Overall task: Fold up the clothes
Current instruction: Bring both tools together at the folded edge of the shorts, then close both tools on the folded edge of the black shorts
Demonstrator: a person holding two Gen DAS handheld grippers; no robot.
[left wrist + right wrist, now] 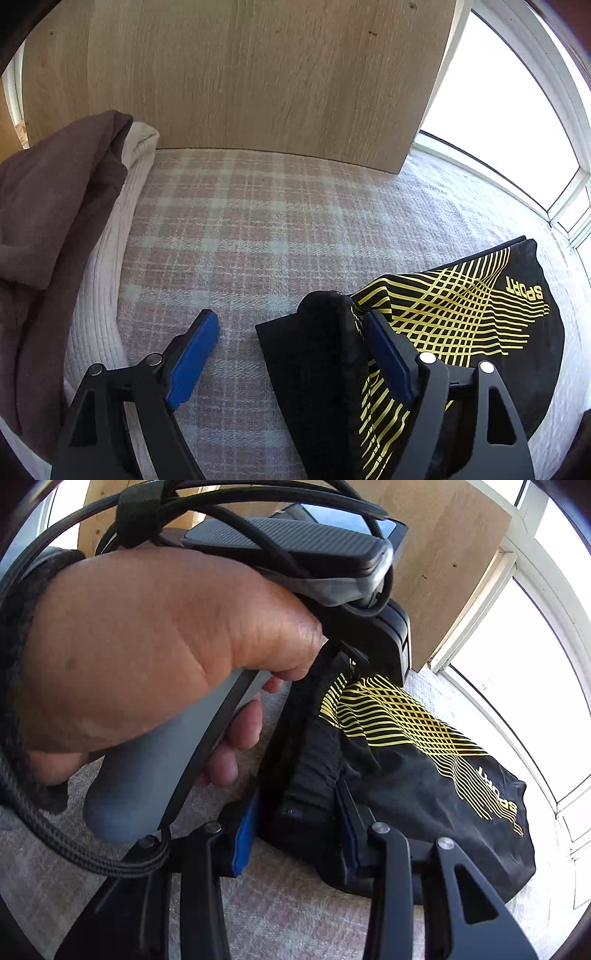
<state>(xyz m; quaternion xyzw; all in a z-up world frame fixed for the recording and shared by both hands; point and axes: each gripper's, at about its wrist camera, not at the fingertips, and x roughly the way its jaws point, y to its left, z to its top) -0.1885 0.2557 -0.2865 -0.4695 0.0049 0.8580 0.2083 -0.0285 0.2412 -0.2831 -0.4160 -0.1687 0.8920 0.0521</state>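
A black garment with yellow line print and the word SPORT (pixel 472 306) lies on the plaid bedcover (pixel 240 229) at the lower right. My left gripper (pixel 291 328) is open; a raised fold of the garment stands between its fingers against the right blue pad (pixel 388 354). The left pad (pixel 195 350) is over bare cover. In the right wrist view the garment (pixel 424 760) lies ahead, and my right gripper (pixel 299 827) is closed on its thick black waistband edge. The left hand and its gripper handle (pixel 147 686) fill the left of that view.
A brown blanket (pixel 48 221) and a white ribbed pillow (pixel 110 258) lie at the left. A wooden panel (pixel 240 74) stands at the back. A bright window (pixel 498 122) is at the right. Cables (pixel 221 502) loop over the left gripper.
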